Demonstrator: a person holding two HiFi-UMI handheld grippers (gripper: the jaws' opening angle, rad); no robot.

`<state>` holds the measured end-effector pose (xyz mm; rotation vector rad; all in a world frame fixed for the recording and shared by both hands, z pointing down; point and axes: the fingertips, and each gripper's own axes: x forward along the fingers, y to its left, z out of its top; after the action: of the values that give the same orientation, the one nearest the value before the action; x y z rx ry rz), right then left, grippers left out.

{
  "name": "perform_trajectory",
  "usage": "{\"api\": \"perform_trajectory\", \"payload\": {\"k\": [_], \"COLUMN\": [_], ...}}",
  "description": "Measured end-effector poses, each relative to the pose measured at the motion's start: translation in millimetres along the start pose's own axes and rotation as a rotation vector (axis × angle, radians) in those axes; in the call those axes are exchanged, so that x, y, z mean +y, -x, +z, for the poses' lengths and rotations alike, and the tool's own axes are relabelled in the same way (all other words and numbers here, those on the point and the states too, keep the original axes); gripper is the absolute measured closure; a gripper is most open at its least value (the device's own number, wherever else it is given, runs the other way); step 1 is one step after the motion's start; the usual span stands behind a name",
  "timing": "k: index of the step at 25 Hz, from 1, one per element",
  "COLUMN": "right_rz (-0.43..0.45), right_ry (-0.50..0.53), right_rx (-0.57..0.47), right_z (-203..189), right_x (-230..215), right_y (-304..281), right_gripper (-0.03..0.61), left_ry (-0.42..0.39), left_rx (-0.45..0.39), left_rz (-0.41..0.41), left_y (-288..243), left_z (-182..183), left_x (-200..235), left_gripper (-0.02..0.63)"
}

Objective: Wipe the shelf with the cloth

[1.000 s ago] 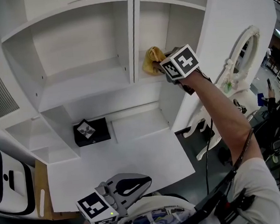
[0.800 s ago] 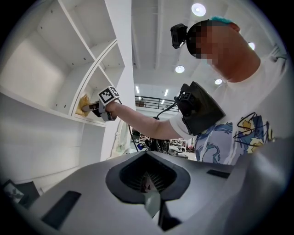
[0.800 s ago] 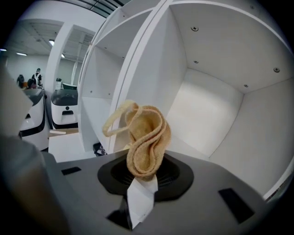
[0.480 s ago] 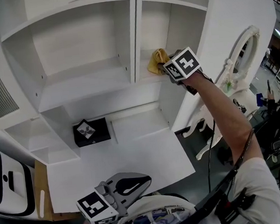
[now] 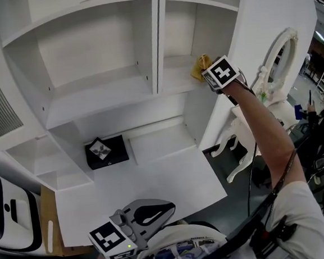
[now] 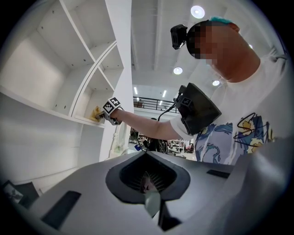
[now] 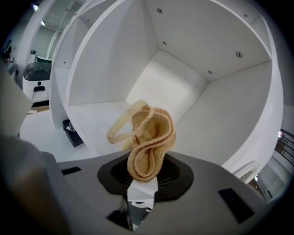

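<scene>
The yellow cloth (image 5: 200, 67) is bunched at the right front corner of the white shelf (image 5: 174, 80) in the cabinet's right compartment. My right gripper (image 5: 213, 73) is shut on the cloth, its marker cube just right of it. In the right gripper view the folded cloth (image 7: 148, 140) sticks up from the closed jaws of that gripper (image 7: 141, 186), above the shelf board (image 7: 94, 114). My left gripper (image 5: 135, 224) hangs low near the person's body, shut and holding nothing. The left gripper view shows the cloth (image 6: 96, 113) far off on the shelf.
A vertical divider (image 5: 158, 42) splits the cabinet into two compartments. A black box (image 5: 105, 152) with a square marker lies on the lower ledge. An ornate white mirror frame (image 5: 280, 68) stands to the right of the cabinet. A white and black device (image 5: 9, 215) sits at the left.
My right gripper has slid the cloth rightward along the shelf, from near the divider to the right front corner. The left gripper has not moved.
</scene>
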<state>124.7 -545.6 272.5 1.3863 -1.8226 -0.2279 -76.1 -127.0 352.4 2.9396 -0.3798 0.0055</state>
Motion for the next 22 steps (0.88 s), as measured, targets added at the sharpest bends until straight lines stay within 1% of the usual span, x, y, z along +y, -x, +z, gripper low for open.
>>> {"api": "perform_trajectory", "payload": {"k": [3,5,8,12,15,17,19,22], "right_rz": [-0.051,-0.054,0.0,0.138,0.233,0.256,0.247,0.226], "right_ry": [0.004,-0.032,-0.109,-0.155,-0.178,-0.183,-0.177,-0.163], "right_rx": [0.018,-0.01,-0.09,-0.188,-0.229,-0.235,-0.232,-0.223], "right_z": [-6.4,-2.7,13.8,45.5,64.9,71.2,72.3,64.8], "right_x": [-8.6,-7.5,7.3,55.8,91.8,104.2,106.1,97.4], "right_y": [2.9,8.2,22.5,41.3,45.9,43.8,38.8,33.0], "right_gripper": [0.476,0.476,0.476,0.476,0.476,0.476,0.476,0.476], "left_ry": [0.006,0.013,0.025,0.027,0.023,0.024,0.029,0.024], "left_rx": [-0.006,-0.008,-0.01,-0.015,-0.017,-0.018,-0.02,-0.014], "left_rz": [0.003,0.004,-0.001,0.004,0.014,0.022,0.035,0.056], "left_y": [8.0,14.3,23.4,35.3,41.9,45.8,48.7,47.4], "left_z": [-2.7,-5.1,-8.7,-15.7,-20.1,-22.3,-23.7,-24.4], "left_x": [-2.7,-4.5,-8.4,-9.7,-10.9,-12.2,-12.0,-11.3], "left_gripper": [0.6,0.6,0.6,0.6,0.6,0.6,0.6,0.6]}}
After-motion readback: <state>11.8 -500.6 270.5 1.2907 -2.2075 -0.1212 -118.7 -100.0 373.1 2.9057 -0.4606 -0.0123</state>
